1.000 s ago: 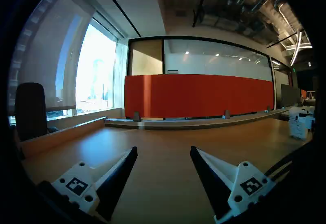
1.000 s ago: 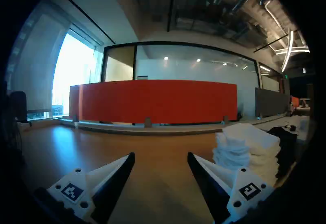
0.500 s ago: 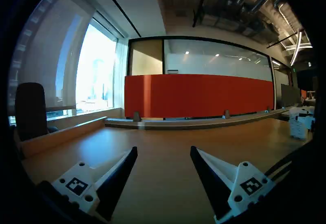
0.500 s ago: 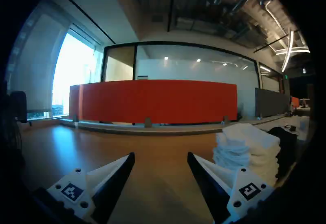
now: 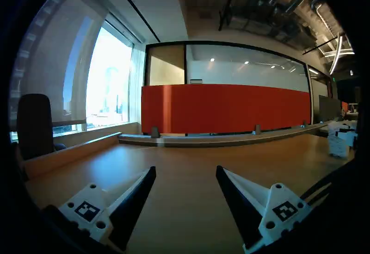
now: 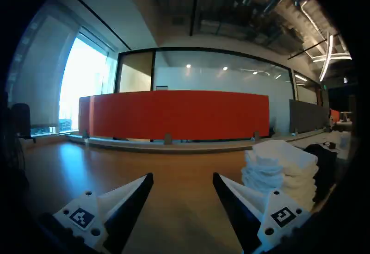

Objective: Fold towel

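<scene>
Just left of the towel stack [image 6: 280, 166] sits the right claw [image 6: 181, 175], spread and empty; left claw [image 5: 186, 167], spread too, looks farther off.

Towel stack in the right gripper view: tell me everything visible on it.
The stack of folded white terry towels sits on the brown wooden table, right of centre in the right gripper view. It has several layers, with rounded fold edges facing left. A black item lies close beside it; contact is unclear. The right gripper, jaws open, hides its lower edge.
</scene>
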A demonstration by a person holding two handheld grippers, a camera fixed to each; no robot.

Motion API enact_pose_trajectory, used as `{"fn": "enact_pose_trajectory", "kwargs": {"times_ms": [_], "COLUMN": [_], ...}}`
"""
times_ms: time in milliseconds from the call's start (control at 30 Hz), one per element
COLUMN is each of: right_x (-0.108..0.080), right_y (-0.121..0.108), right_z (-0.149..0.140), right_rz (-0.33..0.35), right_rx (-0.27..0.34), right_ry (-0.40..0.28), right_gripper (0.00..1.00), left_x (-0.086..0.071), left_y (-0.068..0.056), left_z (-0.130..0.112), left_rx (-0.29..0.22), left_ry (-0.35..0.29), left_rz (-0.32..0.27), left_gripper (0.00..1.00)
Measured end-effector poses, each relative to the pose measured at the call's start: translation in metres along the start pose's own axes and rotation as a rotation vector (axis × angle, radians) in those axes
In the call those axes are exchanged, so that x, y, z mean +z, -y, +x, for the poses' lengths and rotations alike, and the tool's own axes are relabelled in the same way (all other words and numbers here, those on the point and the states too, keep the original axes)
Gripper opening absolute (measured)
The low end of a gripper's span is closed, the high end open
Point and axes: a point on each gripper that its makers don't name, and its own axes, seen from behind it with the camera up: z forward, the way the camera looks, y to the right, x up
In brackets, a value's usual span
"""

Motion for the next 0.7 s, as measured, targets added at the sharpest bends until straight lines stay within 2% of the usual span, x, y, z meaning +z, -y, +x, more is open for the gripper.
{"fn": "enact_pose_trajectory", "kwargs": {"times_ms": [700], "right_x": [-0.001], "right_y": [-0.0002], "right_z": [0.001], "right_rz": [0.0], "right_rx": [0.004], "right_ry": [0.0], "right_gripper": [1.0], "left_x": [-0.0001], "left_y": [-0.0002], "left_z": [0.0008], "left_rx": [0.0], "left_ry": [0.001], "left_rz": [0.0], "left_gripper": [0.96]}}
